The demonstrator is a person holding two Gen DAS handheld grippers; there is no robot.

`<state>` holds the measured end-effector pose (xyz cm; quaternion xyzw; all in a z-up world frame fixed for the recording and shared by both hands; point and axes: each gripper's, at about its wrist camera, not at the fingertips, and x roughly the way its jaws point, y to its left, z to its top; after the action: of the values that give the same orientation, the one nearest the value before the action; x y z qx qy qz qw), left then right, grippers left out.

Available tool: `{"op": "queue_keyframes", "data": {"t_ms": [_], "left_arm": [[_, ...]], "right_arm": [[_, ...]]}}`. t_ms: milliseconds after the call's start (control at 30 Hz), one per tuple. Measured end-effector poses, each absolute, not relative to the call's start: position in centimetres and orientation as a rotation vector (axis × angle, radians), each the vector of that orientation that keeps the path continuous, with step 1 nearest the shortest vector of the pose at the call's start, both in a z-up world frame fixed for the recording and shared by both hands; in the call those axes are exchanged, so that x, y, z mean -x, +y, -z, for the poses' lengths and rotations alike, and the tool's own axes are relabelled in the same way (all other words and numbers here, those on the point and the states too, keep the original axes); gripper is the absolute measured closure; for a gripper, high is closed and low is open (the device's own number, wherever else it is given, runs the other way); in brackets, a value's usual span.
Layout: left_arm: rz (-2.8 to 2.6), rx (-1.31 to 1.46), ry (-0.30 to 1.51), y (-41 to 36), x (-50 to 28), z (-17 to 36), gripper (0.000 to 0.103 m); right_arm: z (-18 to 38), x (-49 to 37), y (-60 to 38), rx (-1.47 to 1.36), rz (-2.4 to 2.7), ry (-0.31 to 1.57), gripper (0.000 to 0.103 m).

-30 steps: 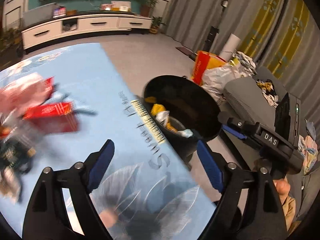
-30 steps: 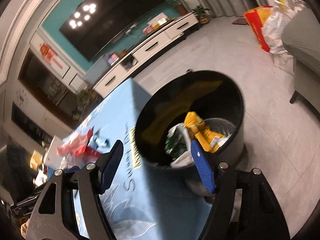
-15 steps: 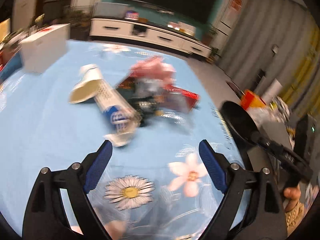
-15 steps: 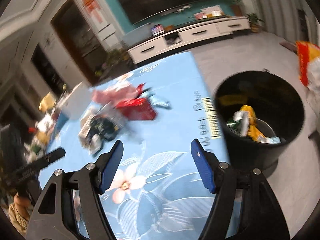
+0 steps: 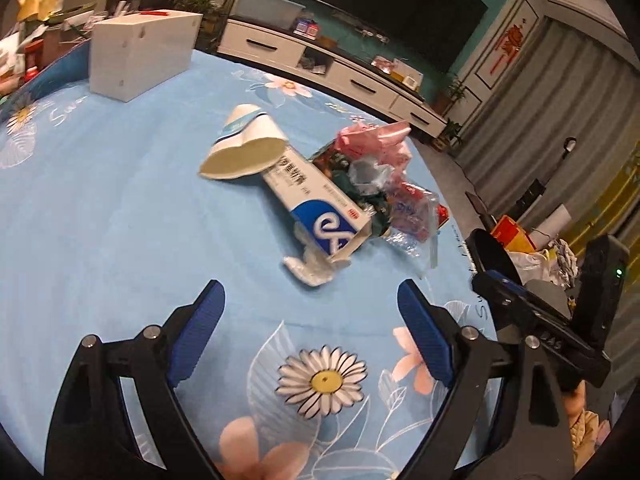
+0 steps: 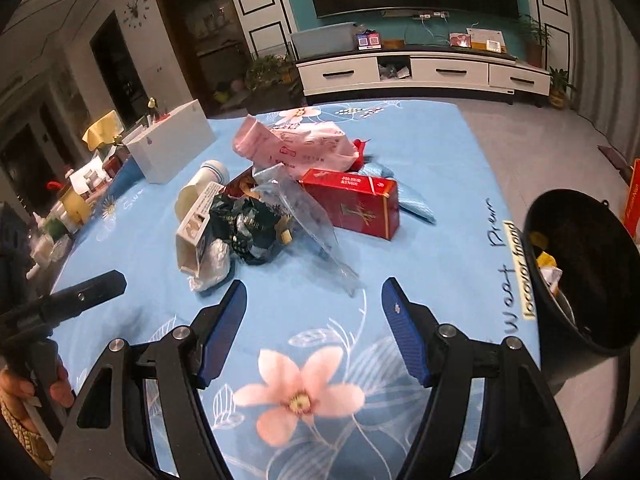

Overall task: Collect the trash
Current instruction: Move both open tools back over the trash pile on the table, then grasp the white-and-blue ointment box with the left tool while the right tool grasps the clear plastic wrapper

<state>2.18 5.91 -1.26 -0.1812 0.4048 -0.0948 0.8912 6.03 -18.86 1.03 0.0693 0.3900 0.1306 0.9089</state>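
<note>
A heap of trash lies mid-table on the blue flowered cloth: a squashed white paper cup, a blue-and-white carton, a pink wrapper, a red box, a dark green foil bag and clear plastic film. My left gripper hovers open just short of the carton, nothing between its blue pads. My right gripper is also open and empty, in front of the clear film. The black trash bin stands beside the table's right edge, some trash inside.
A white box sits at the table's far left, small bottles and clutter beyond it. Past the table are a white TV cabinet and bare floor. Bags and paper rolls lie near the bin.
Both grippers swung left from over the bin to face the trash heap on the table. The bin slid to the right edge of both views. Both stayed open and empty.
</note>
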Motion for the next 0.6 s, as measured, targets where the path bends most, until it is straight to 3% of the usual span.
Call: {"op": "queue_keyframes", "data": {"t_ms": [600], "left_arm": [[0.218, 0.5, 0.89, 3.5, -10.7, 4.0, 0.015]], "right_arm": [[1.4, -12.3, -17.1, -0.076, -0.328, 0.794, 0.034]]}}
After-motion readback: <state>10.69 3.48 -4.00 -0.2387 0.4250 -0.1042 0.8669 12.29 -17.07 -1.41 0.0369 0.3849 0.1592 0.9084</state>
